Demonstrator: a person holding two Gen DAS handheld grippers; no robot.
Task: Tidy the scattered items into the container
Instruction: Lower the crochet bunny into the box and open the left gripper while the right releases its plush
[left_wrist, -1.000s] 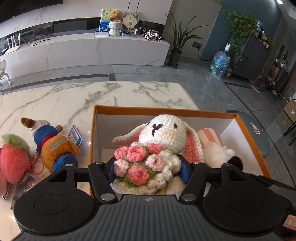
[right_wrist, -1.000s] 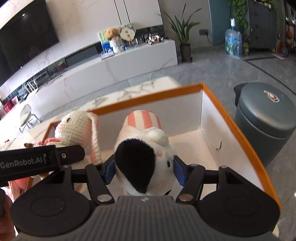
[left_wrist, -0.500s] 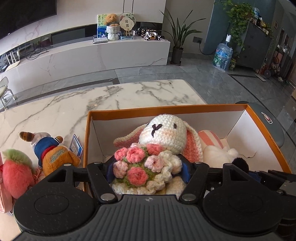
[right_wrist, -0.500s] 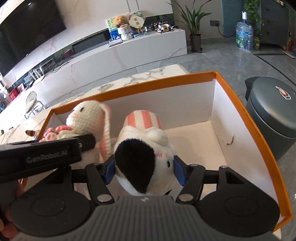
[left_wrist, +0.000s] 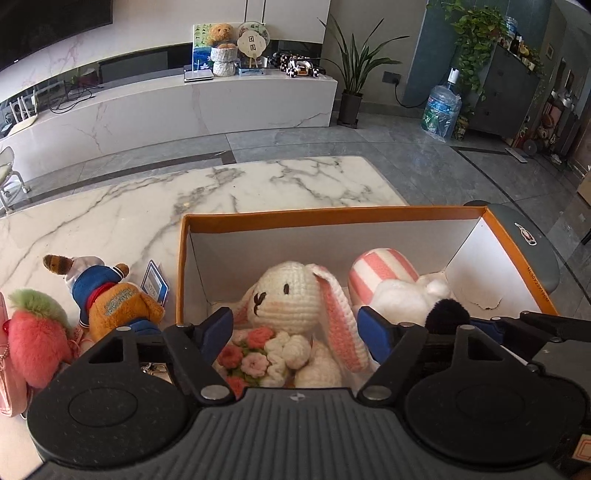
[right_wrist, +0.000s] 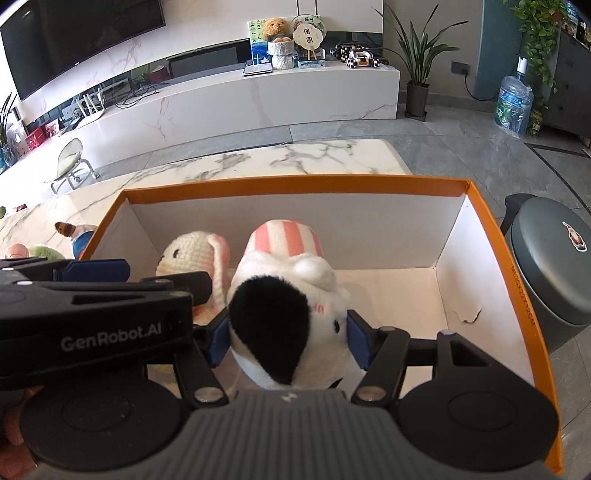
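The cream crocheted rabbit with pink ears and a yarn bouquet (left_wrist: 291, 314) sits inside the orange-rimmed white cardboard box (left_wrist: 332, 214), and the left gripper (left_wrist: 295, 332) stands spread wide around it, released. Just beside it, the white plush toy with a black patch and pink-striped cap (right_wrist: 284, 314) is clenched between the pads of the right gripper (right_wrist: 284, 332), low in the box. The risk: the two grippers crowd each other, so lifting the left one carelessly could snag a long ear and drag the rabbit out. The brown plush in a blue jacket (left_wrist: 110, 299) and the pink furry strawberry (left_wrist: 33, 332) wait on the marble table (left_wrist: 258, 184).
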